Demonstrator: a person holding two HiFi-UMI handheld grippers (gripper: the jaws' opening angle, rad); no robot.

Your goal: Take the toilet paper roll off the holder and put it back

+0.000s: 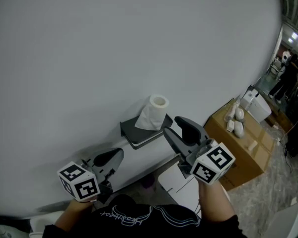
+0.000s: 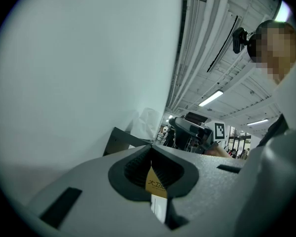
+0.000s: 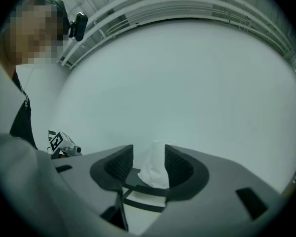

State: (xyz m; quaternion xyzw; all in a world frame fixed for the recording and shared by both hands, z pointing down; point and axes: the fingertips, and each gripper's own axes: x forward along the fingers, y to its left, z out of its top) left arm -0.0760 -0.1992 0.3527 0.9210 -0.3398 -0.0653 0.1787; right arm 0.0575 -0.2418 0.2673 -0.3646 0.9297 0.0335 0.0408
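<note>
1. Right tool [image 1: 171, 126] has its jaws apart and clamps nothing. In the right gripper view we see the toilet paper roll [image 1: 157, 108] framed in the gap, apart from both pads.
2. The roll stands on end on the flat top of the dark holder [image 1: 133, 135], close to the wall [image 1: 114, 43]. A loose sheet [image 1: 148, 121] drapes down its front toward us.
3. We judge the loose sheet to be the main hazard. It hangs nearest the jaws, so closing too early would pinch only paper. Pulling back would then unwind or topple the roll instead of lifting it.
4. Nothing pins the roll in place. A jaw tip that meets its side instead of passing it could shove it against the wall or tip it off the holder's edge. A gap too narrow for the roll would cause exactly that.
5. Squeezing hard could dent the soft roll, while too light a grip may let it slip as we lift.
6. Our right hand holds its tool about level, aimed at the wall and the roll. The tips sit near the holder's right front corner.
7. Left tool [image 2: 151, 149] has its jaws together on nothing. It sits low and to the left, level, aimed along the wall toward the holder and well apart from the roll. We judge it idle.
</note>
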